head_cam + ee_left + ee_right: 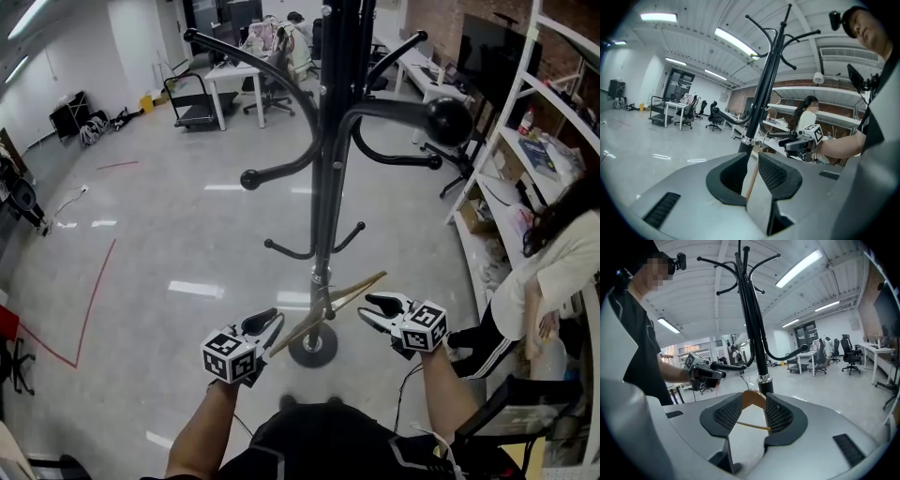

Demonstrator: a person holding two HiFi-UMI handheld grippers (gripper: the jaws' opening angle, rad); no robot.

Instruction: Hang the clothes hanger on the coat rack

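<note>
While the left claw grips the hanger, the right claw gapes empty.

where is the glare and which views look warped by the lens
Head view: white glare streaks on the glossy floor; the coat rack looms large near the lens. Left gripper view: strong fisheye, black corners, a ceiling light blown out. Right gripper view: same dark curved rim.

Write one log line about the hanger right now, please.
left gripper: shut on wooden hanger | right gripper: open, empty | coat rack: hanger not yet hung
</note>
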